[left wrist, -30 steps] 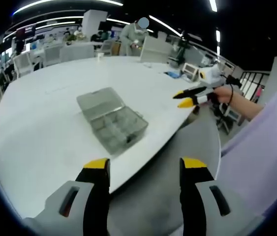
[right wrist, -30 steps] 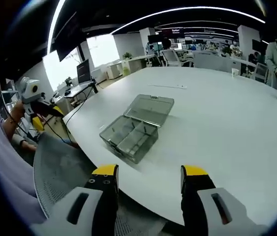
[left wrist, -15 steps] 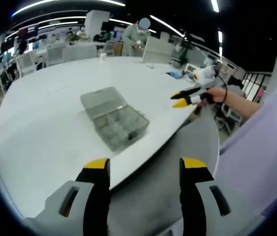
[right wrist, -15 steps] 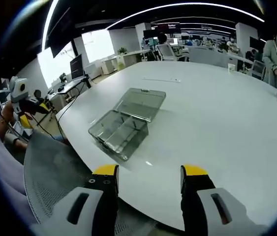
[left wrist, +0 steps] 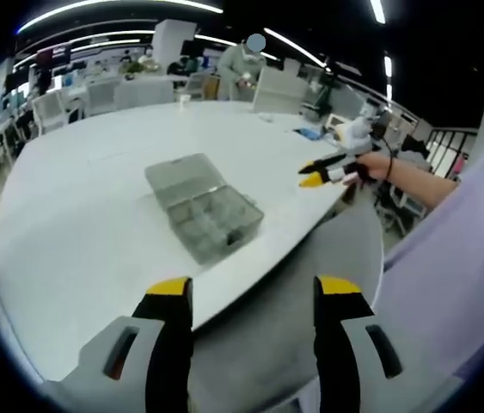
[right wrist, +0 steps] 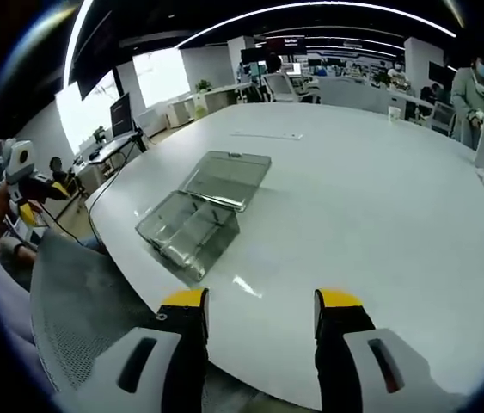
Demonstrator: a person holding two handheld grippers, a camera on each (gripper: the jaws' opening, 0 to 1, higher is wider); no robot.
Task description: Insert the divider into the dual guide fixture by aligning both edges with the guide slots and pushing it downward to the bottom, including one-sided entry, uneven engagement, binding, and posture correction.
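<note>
Above a broad white table (left wrist: 78,224) with a smooth, faintly glossy top and a curved edge, we hold the left gripper (left wrist: 254,297) with its yellow-tipped black jaws set wide apart and nothing between them. Beyond those tips, on the table and well apart from them, sits the compartment box (left wrist: 205,218), a clear grey plastic case with its flat lid folded open behind a tray cut by thin partitions into small square cells; whether a divider is seated in any of its slots we cannot tell at this size. In the left gripper view the right gripper (left wrist: 321,171) comes in from the right, slim and dark with yellow points, gripped by a hand (left wrist: 377,165) at the table's rim, its jaws close together as far as we can make out. In the right gripper view the right gripper (right wrist: 260,301) shows its own jaws standing wide and empty over the table (right wrist: 379,215), with the compartment box (right wrist: 200,215) ahead and to the left, near the curved edge, its lid lying flat away from us. A grey mesh chair back (right wrist: 87,318) fills the lower left of that view. At the left edge the left gripper (right wrist: 27,185) appears, small and partly cut off.
</note>
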